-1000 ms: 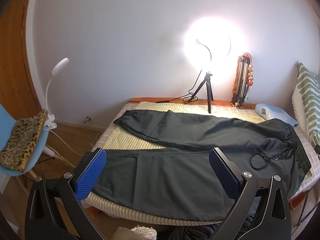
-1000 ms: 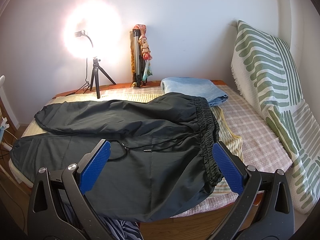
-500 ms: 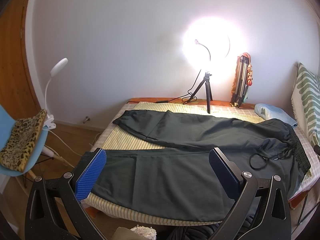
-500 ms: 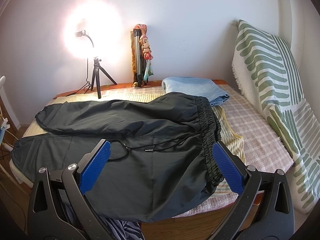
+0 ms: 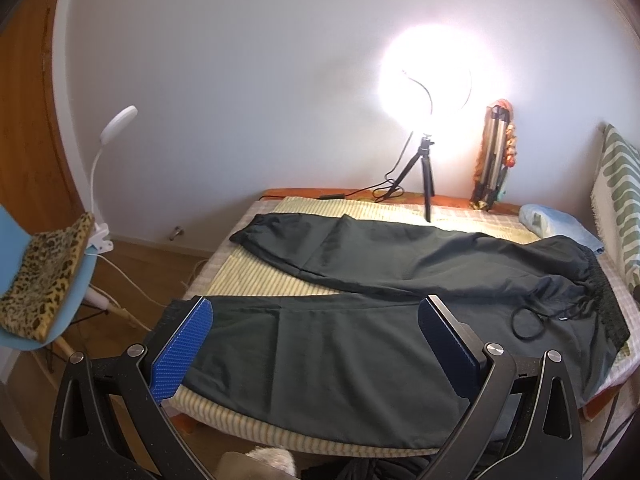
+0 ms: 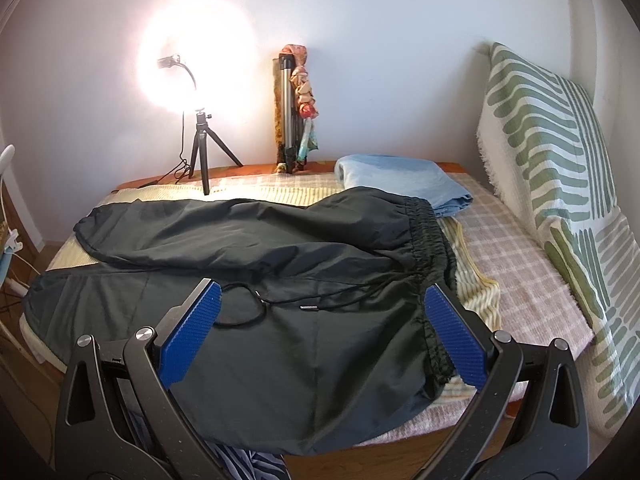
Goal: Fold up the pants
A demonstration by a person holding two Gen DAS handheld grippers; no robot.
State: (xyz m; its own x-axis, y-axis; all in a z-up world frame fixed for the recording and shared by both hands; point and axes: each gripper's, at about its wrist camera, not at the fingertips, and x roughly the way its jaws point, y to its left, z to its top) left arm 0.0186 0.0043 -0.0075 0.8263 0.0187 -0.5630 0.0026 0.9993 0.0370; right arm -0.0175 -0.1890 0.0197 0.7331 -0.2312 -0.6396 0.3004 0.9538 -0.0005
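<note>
Black pants (image 5: 384, 304) lie spread flat on the bed (image 6: 520, 280), legs splayed, unfolded. Left tool (image 5: 316, 344) and right tool (image 6: 320, 320) hover above the near edge, jaws apart, empty, seemingly poised to grasp.

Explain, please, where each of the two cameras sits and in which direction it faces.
Left wrist: sits on the open left gripper, held above the near bed edge; faces the pants' leg end, the blue chair and the wall. Only its fingers show.
Right wrist: sits on the open right gripper, facing the waistband, drawstring and striped cushion. Only its fingers show.
Shared: pants, ring light, folded blue cloth.
</note>
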